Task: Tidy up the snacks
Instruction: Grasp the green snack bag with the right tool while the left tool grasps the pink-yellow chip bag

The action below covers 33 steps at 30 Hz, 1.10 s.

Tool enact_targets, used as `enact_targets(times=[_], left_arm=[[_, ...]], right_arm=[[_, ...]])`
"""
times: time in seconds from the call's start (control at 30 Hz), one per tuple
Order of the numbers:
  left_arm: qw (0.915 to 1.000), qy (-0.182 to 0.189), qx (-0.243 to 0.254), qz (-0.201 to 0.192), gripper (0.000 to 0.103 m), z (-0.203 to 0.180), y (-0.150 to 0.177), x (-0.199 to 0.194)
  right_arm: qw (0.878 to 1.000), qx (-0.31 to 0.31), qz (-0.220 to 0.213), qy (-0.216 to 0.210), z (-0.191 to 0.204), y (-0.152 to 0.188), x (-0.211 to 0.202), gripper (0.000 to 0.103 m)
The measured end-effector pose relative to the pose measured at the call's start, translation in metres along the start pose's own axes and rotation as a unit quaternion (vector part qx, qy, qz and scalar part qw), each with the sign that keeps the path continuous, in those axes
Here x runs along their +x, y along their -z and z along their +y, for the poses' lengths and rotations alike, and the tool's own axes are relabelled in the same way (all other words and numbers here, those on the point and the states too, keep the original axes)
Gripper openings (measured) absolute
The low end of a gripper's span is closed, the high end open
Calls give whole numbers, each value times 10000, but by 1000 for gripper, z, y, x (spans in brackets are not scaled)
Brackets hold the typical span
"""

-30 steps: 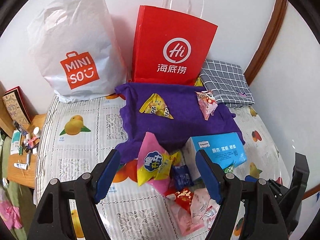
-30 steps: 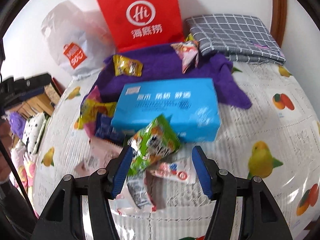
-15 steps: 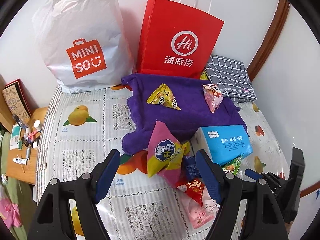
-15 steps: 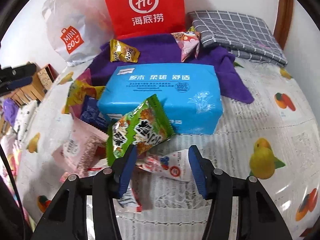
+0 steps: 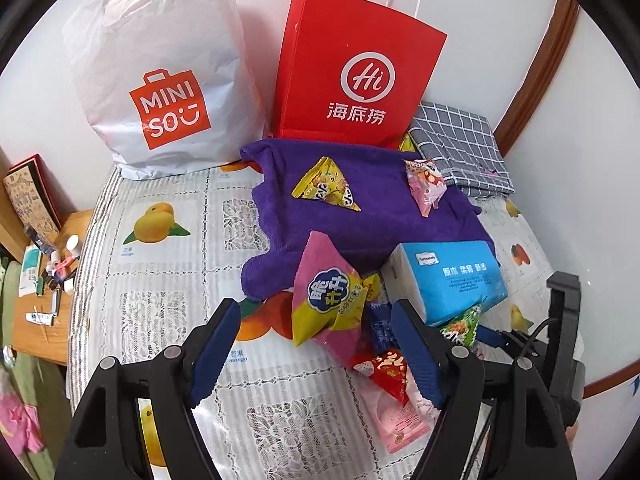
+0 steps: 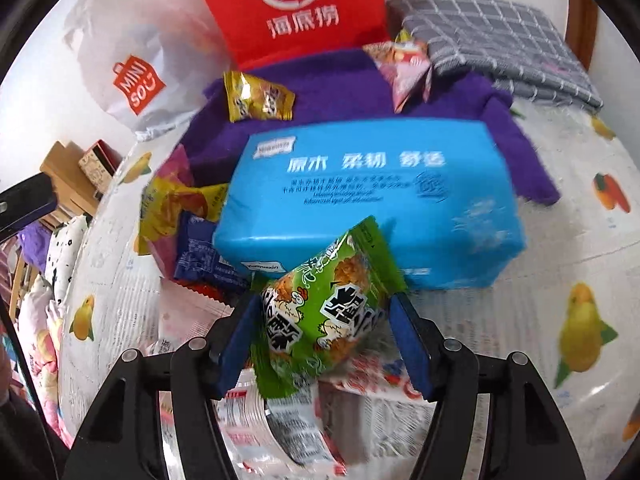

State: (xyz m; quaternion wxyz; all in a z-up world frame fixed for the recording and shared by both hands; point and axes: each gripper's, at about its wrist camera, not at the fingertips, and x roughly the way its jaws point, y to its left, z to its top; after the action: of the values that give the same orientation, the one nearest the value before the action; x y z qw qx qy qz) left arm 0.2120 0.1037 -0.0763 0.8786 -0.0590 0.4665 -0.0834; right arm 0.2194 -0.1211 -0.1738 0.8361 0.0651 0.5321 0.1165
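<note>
A heap of snack packets lies on the fruit-print bed sheet [image 5: 168,320]. My right gripper [image 6: 323,300] points down over a green packet [image 6: 340,280] that leans on a blue tissue pack [image 6: 360,188]. Its jaws are opening, and the packet sits between the blue pads without being squeezed. My left gripper [image 5: 314,306] hangs open above the sheet, nothing between its fingers. Just beyond it stands a pink and yellow packet [image 5: 328,300], with a red packet [image 5: 384,368] and a pale pink one [image 5: 400,412] to the right. A yellow packet [image 5: 326,188] and a pink packet [image 5: 426,184] rest on the purple towel [image 5: 360,232].
A red paper bag [image 5: 356,76] and a white Miniso bag [image 5: 160,80] stand against the back wall. A folded grey checked cloth [image 5: 460,144] lies at the back right. A cluttered wooden side table [image 5: 44,280] is off the bed's left edge. Bare sheet lies left of the heap.
My right gripper has come down and forward, so the green packet now sits between its fingers; the jaws narrowed, then widened. The left gripper has hardly moved and stays open.
</note>
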Motion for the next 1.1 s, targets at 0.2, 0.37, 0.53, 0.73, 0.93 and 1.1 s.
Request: enact_targets(times=[0.2, 0.37, 0.53, 0.73, 0.93, 1.1], left_arm=[[9999, -96, -64, 101, 76, 3, 8, 11], [9994, -158, -132, 290, 76, -1, 15, 32], [9987, -365, -37, 343, 76, -8, 15, 50], [9977, -490, 159, 444, 76, -23, 6, 76], [9953, -726, 248, 592, 76, -25, -2, 103], [9976, -347, -35, 592, 50, -16, -2, 105]], right_arm=[[9993, -78, -307, -185, -4, 7, -20, 61], [9983, -110, -525, -237, -15, 13, -43, 61], [9973, -82, -701, -211, -32, 20, -58, 60], [9969, -26, -778, -138, -54, 27, -64, 58], [9969, 62, -639, -452, -67, 32, -61, 58], [9972, -4, -705, -244, -66, 35, -62, 57]])
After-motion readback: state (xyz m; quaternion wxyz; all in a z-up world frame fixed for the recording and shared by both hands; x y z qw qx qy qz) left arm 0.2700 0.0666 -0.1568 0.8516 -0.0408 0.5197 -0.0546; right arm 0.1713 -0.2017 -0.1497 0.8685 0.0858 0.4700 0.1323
